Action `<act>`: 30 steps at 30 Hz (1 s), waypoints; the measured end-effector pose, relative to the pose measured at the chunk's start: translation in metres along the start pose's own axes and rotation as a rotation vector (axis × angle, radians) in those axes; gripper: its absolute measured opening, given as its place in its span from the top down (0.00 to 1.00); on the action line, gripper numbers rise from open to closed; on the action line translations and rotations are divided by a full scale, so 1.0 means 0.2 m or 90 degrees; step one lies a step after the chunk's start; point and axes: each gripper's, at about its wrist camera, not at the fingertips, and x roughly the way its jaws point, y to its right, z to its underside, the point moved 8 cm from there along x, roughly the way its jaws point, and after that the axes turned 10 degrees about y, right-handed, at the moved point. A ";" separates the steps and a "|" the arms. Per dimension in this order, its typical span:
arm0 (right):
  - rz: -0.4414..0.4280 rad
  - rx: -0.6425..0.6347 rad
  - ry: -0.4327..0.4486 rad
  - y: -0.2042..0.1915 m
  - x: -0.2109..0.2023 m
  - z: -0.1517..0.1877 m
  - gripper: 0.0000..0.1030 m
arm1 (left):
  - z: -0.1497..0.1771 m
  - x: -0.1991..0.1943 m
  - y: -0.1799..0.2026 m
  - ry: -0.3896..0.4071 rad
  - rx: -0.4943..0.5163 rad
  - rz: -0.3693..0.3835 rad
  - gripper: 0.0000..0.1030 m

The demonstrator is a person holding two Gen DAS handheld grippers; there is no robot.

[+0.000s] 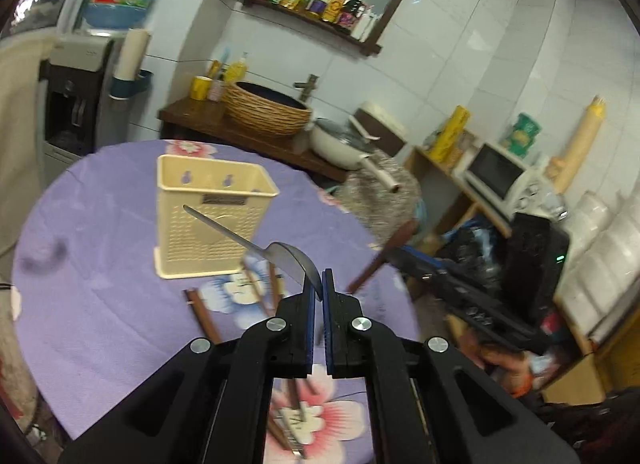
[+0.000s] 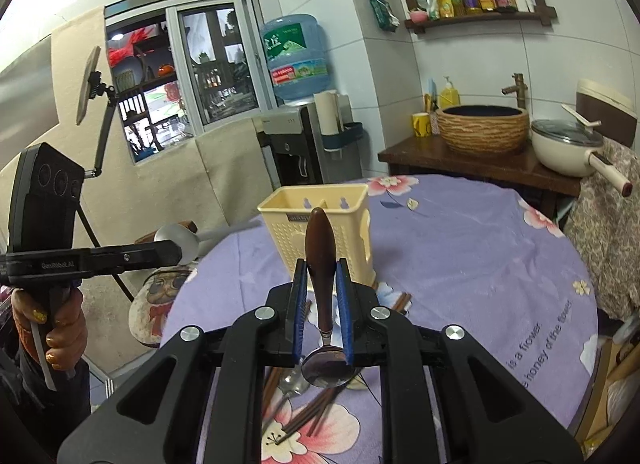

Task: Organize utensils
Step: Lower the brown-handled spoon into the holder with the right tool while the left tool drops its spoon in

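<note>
Spoons: left tongs pinch an all-metal spoon by the bowl rim, handle jutting toward the far cream holder; right tongs clamp a brown-handled spoon by its handle, bowl nearest the camera. Both sit above the purple worktop. Risk: the rim-pinched spoon looks likely to pivot or slip, or either handle catches the holder's rim; chopsticks remain loose.

light: even indoor, dim | blur: left view edges | distortion: strong fisheye
</note>
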 end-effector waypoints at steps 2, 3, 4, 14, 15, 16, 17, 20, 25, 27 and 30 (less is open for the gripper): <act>-0.009 -0.014 0.012 -0.04 0.00 -0.07 0.85 | -0.06 -0.02 0.04 0.011 0.003 0.015 0.96; -0.013 -0.021 0.020 -0.05 0.00 -0.11 0.85 | -0.10 -0.03 0.05 0.016 0.005 0.018 0.96; -0.016 -0.027 0.030 -0.07 0.00 -0.16 0.85 | -0.14 -0.03 0.06 0.020 0.003 0.027 0.96; -0.014 -0.072 0.098 -0.19 0.25 -0.61 0.85 | -0.46 0.18 -0.08 0.014 -0.107 0.067 0.96; -0.009 -0.072 0.103 -0.19 0.29 -0.63 0.85 | -0.46 0.20 -0.10 0.007 -0.128 0.074 0.96; -0.005 -0.072 0.107 -0.19 0.33 -0.65 0.86 | -0.46 0.23 -0.13 -0.001 -0.150 0.080 0.96; 0.000 -0.070 0.110 -0.18 0.38 -0.68 0.86 | -0.45 0.26 -0.16 -0.006 -0.167 0.077 0.96; 0.015 -0.054 0.115 -0.14 0.50 -0.72 0.86 | -0.44 0.30 -0.24 -0.014 -0.190 0.060 0.96; 0.036 -0.035 0.105 -0.06 0.69 -0.71 0.86 | -0.42 0.32 -0.34 -0.027 -0.252 0.062 0.96; 0.043 -0.030 0.098 -0.03 0.74 -0.68 0.86 | -0.42 0.30 -0.35 -0.021 -0.259 0.061 0.96; 0.054 -0.034 0.093 -0.01 0.78 -0.64 0.86 | -0.45 0.23 -0.30 -0.002 -0.240 0.058 0.96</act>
